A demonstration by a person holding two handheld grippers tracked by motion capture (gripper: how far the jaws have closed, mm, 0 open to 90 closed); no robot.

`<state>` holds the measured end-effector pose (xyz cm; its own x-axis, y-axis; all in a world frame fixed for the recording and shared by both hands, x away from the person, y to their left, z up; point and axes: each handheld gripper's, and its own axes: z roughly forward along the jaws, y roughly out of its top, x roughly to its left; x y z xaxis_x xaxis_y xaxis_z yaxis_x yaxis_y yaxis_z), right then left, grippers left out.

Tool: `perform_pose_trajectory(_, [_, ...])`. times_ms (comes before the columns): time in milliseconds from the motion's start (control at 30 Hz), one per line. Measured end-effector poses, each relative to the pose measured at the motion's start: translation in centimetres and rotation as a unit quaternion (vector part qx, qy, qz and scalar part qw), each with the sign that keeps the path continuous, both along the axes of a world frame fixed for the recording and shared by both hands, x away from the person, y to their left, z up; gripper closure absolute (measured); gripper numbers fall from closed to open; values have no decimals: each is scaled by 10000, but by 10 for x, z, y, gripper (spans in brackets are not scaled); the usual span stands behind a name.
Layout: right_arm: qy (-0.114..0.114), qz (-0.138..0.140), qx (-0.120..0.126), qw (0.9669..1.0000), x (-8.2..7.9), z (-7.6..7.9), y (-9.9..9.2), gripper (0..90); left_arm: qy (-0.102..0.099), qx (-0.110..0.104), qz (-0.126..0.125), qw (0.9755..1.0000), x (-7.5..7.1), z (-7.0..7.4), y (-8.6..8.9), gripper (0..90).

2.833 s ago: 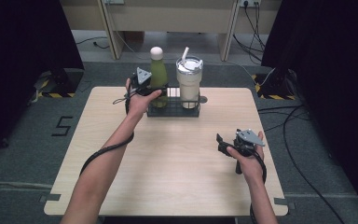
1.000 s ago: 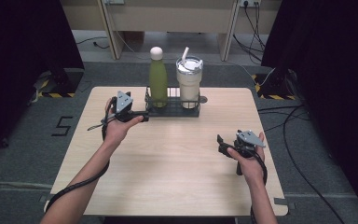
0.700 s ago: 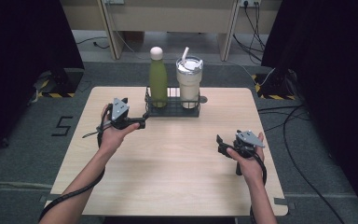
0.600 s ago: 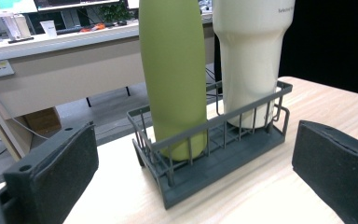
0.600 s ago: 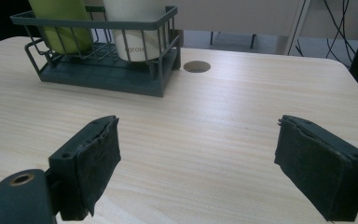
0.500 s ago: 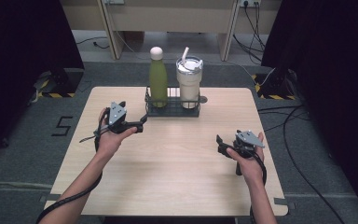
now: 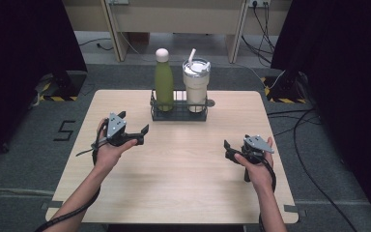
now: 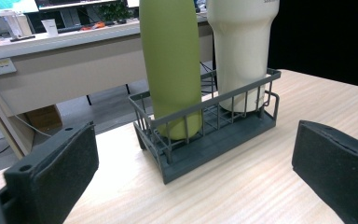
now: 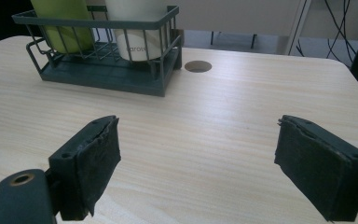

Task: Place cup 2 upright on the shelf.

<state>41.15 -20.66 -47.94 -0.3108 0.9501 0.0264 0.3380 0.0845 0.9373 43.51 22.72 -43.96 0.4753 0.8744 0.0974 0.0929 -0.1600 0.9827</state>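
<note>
A green bottle [image 7: 164,77] and a cream tumbler with a lid and straw [image 7: 196,82] stand upright in a dark wire basket [image 7: 178,114] at the table's far middle. My left gripper [image 7: 142,135] is open over the left part of the table, apart from the basket and pointing toward it. In the left gripper view the green bottle [image 8: 170,65], the tumbler [image 8: 242,46] and the basket [image 8: 205,140] lie ahead between the wide-set jaws. My right gripper [image 7: 228,151] is open low over the right part of the table, nothing between its pads.
A round cable hole [image 9: 197,66] sits in the wooden table [image 7: 183,183] just right of the basket. Cables trail on the floor to the right. A long desk [image 8: 51,56] with screens stands beyond the table's far edge.
My left gripper has let go of the green bottle in the basket and drawn back toward the near left of the table, open. The right gripper has stayed put.
</note>
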Motion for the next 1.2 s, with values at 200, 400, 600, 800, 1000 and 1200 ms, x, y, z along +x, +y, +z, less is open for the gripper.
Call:
perform_pose_trajectory(200, [0,3,4,10000,0,0,0,139,23,11,2,10000,-14,-6,8,0])
perform_pose_trajectory(400, [7,4,4,10000,0,0,1,139,24,-3,28,10000,-29,-11,15,0])
perform_pose_trajectory(600, [4,8,-6,10000,-1,0,2,139,55,-29,9,10000,-43,-20,20,0])
perform_pose_trajectory(800, [1,7,-8,10000,-1,0,1,139,147,-30,44,9999,-55,-33,27,0])
perform_pose_trajectory(1000, [12,15,-20,10000,-1,-1,2,139,234,-16,89,9997,-64,-47,32,0])
perform_pose_trajectory(1200, [24,41,-32,10000,-2,-2,3,139,296,-48,111,9995,-67,-55,37,0])
